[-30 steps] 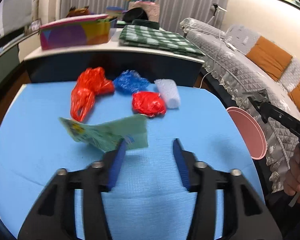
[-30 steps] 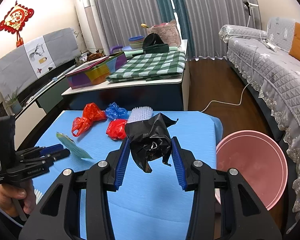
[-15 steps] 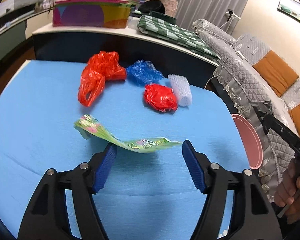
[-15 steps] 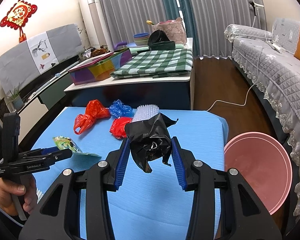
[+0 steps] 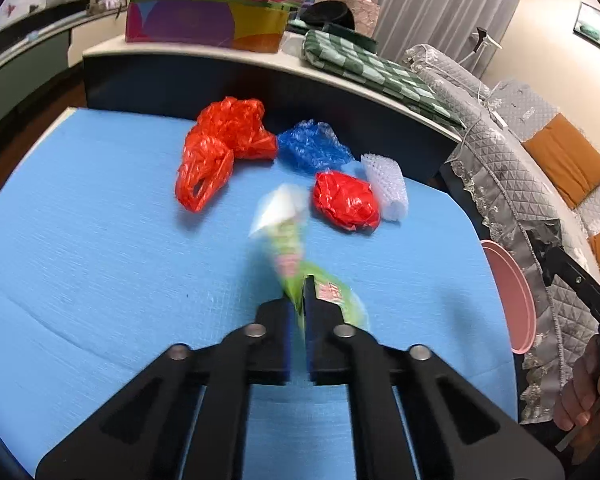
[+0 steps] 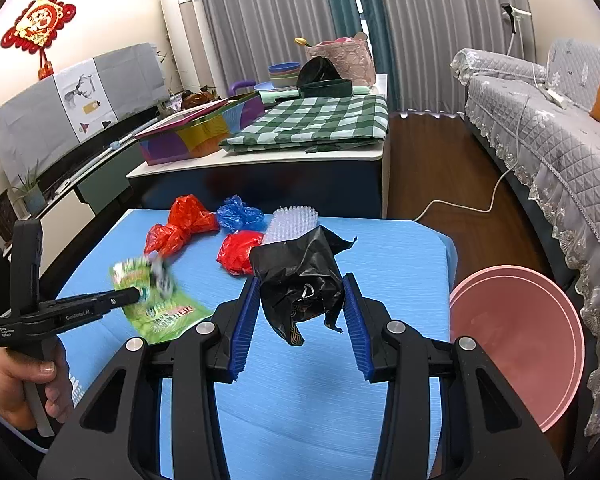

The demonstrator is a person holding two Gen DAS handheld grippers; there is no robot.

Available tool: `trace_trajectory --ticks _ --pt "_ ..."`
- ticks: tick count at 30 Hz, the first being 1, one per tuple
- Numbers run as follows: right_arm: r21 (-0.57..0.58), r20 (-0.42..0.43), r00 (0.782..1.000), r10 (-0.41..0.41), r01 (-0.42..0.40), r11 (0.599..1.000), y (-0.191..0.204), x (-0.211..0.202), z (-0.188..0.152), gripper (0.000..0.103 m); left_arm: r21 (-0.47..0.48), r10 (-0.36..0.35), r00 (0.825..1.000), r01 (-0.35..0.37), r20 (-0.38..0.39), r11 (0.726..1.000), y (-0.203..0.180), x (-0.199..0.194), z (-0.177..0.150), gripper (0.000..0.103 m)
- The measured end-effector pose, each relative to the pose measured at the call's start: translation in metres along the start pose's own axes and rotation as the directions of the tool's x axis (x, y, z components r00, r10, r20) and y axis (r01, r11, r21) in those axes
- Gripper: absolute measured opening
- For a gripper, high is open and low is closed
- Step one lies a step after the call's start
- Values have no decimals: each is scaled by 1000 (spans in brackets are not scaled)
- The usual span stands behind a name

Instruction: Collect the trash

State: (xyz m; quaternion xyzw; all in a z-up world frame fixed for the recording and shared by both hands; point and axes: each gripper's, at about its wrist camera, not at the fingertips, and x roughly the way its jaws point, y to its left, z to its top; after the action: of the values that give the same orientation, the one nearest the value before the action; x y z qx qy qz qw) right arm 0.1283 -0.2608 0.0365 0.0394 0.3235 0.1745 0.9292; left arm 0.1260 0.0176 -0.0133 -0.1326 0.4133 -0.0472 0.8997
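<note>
My left gripper [image 5: 299, 292] is shut on a green snack wrapper [image 5: 288, 248], which is blurred with motion; it also shows in the right wrist view [image 6: 156, 304], low over the blue table [image 5: 80, 248]. My right gripper [image 6: 300, 300] is shut on a crumpled black plastic bag [image 6: 300, 276], held above the table. On the table lie a large red bag [image 5: 220, 148], a blue bag [image 5: 312, 146], a small red bag [image 5: 346, 200] and a clear bubble-wrap roll [image 5: 386, 186]. A pink bin [image 6: 516, 340] stands on the floor right of the table.
A dark side table [image 6: 260, 160] behind holds a colourful box [image 6: 196, 136] and a green checked cloth [image 6: 312, 124]. A grey sofa [image 6: 540, 128] runs along the right. A white cable [image 6: 460, 204] lies on the wooden floor.
My left gripper has closed on the green wrapper, which now stands edge-on between the fingers and flaps. My right gripper still holds the black bag and has barely moved.
</note>
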Motion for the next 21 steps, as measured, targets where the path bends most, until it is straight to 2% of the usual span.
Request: trace_trajectory --ticks 10,21 --pt "10 7 1000 -23 23 1000 -9 -9 -3 42 138 13 995 -26 96 990 -37 -16 1 2" --pt "23 36 997 -67 67 998 -23 -30 -5 42 173 -15 990 -9 139 985 -58 -29 -2 2"
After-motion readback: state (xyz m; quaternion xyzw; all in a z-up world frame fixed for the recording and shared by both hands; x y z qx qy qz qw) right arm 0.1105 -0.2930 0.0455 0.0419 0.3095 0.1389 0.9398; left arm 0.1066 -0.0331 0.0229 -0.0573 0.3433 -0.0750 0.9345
